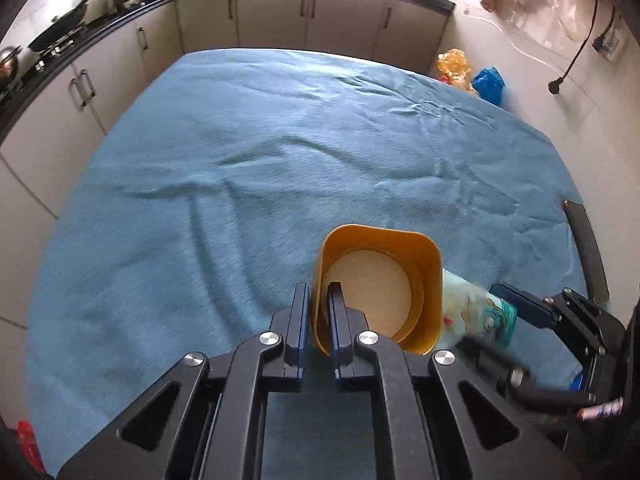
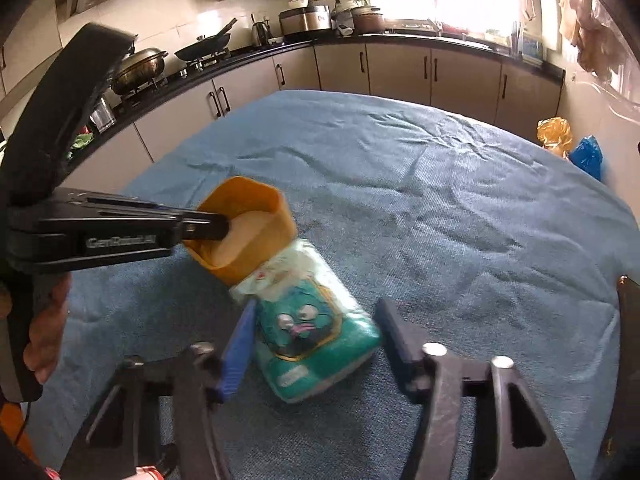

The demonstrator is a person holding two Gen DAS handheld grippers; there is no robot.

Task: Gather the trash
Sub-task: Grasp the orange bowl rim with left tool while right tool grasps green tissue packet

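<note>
pinching the near wall of the yellow bin (image 1: 380,288), the left claw (image 1: 318,300) is clenched on it, one finger inside and one outside, tipping the bin on its side with its mouth toward the cameras. just beside the bin lies a teal tissue pack (image 2: 308,320) on the blue cloth (image 2: 460,220) over the table. the right claw (image 2: 316,332) straddles the pack, its fingers either side; whether they press on it i cannot tell.
</note>
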